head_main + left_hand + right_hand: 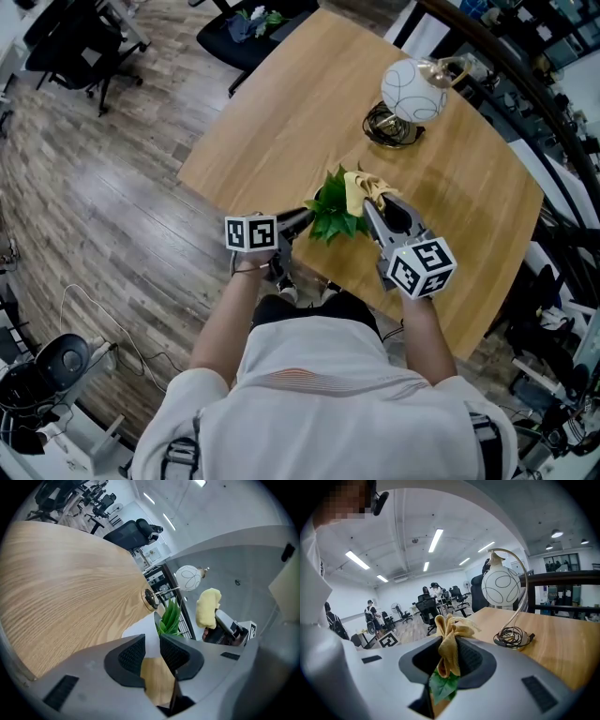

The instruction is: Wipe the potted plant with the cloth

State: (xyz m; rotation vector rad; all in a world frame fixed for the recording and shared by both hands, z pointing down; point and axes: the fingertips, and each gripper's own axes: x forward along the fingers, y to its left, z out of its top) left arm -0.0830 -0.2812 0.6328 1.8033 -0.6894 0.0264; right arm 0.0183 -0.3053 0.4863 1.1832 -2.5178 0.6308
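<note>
The potted plant sits at the table's near edge, with the left hand-held gripper pinched on the rim of its white pot (looks light, tippy). The right hand-held gripper is clamped on the soft yellow cloth over the bendy leaves, so gentle strokes probably.

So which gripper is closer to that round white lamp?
Right. The right gripper, holding the cloth, is on the lamp's side of the plant; the left gripper is at the plant's other side, farther off.
</note>
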